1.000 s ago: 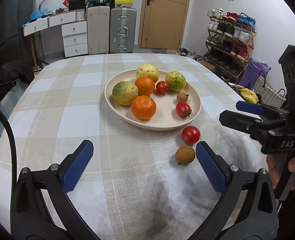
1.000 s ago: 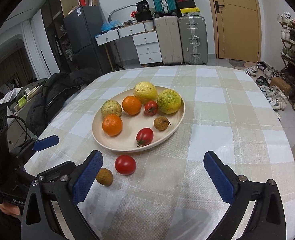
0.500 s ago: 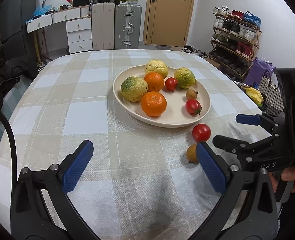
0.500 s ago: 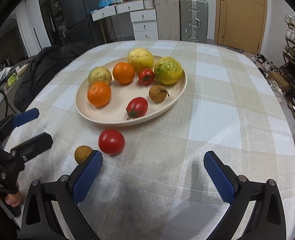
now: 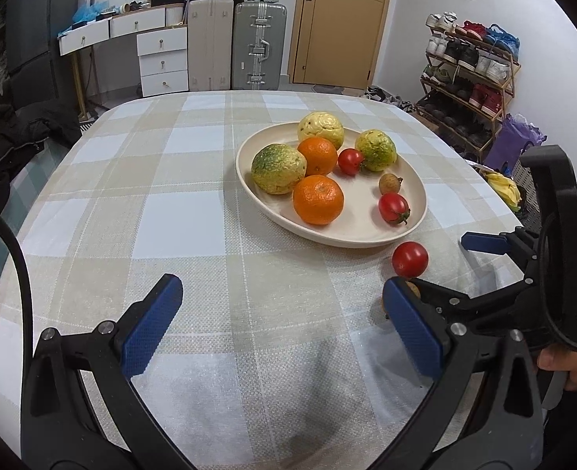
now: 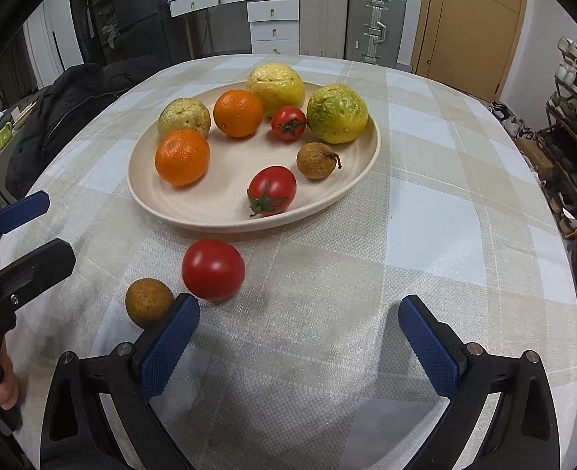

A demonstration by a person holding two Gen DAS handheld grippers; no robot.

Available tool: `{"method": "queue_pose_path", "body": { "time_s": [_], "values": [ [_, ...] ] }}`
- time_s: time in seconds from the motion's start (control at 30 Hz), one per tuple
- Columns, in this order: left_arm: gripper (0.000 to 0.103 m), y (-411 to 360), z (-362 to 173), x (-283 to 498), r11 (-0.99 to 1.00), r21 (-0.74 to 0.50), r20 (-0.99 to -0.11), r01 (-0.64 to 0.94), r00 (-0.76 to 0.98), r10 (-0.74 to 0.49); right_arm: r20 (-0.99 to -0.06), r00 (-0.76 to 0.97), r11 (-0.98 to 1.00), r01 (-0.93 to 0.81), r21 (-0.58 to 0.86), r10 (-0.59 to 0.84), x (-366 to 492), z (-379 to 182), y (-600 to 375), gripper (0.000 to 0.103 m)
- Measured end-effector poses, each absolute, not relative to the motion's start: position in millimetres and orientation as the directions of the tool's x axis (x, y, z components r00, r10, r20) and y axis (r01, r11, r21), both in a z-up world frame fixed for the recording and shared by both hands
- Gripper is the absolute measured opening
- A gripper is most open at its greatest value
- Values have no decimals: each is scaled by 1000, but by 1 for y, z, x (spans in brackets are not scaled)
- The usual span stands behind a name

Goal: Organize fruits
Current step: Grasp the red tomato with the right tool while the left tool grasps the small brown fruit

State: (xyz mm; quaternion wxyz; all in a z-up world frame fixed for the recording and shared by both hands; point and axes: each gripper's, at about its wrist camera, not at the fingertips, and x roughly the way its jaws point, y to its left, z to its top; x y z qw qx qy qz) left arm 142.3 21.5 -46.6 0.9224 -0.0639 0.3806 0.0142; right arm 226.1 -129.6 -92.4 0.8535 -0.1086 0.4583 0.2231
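Observation:
A cream plate (image 6: 226,217) (image 5: 249,145) on the checked tablecloth holds two oranges, three yellow-green citrus fruits, two small tomatoes and a brown longan. A loose tomato (image 6: 213,269) (image 5: 410,259) and a loose longan (image 6: 148,302) (image 5: 413,288) lie on the cloth just in front of the plate. My right gripper (image 6: 298,329) is open and empty; its left finger (image 6: 167,348) is next to the loose longan. My left gripper (image 5: 280,313) is open and empty, over bare cloth left of the loose fruit. Its right finger hides most of the longan.
A dark jacket (image 6: 73,105) lies at the table's left edge. Suitcases (image 5: 259,47), white drawers (image 5: 163,62) and a door stand behind the table. A shoe rack (image 5: 472,74) and bags are at the right.
Both grippers have moved forward and lower toward the loose tomato and longan. The right gripper has come close beside the longan. The fruit has not moved.

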Motion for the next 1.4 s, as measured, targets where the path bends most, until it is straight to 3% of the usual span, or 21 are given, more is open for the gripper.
{"method": "queue_pose_path", "body": {
  "time_s": [0.4,0.8,0.93,1.1,1.17,1.4],
  "values": [
    [102,22,-48,142,991,-106,-709,-76,705,-22,-825,474,855,-519,22,308,228,-92,-112,103],
    [102,24,-50,144,991,-109,-715,-80,699,-22,-814,474,836,-548,27,337,225,-88,-106,89],
    [102,24,-50,143,991,-106,-713,-78,701,-21,-811,471,826,-562,29,349,223,-86,-107,76],
    [102,24,-50,143,991,-105,-713,-77,701,-21,-797,469,800,-600,29,380,217,-83,-102,49],
    [102,24,-50,143,992,-102,-713,-79,701,-17,-794,468,792,-610,29,389,214,-82,-101,33],
    [102,21,-51,143,993,-97,-716,-70,698,-20,-791,453,779,-625,46,411,208,-80,-104,31]
  ]
}}
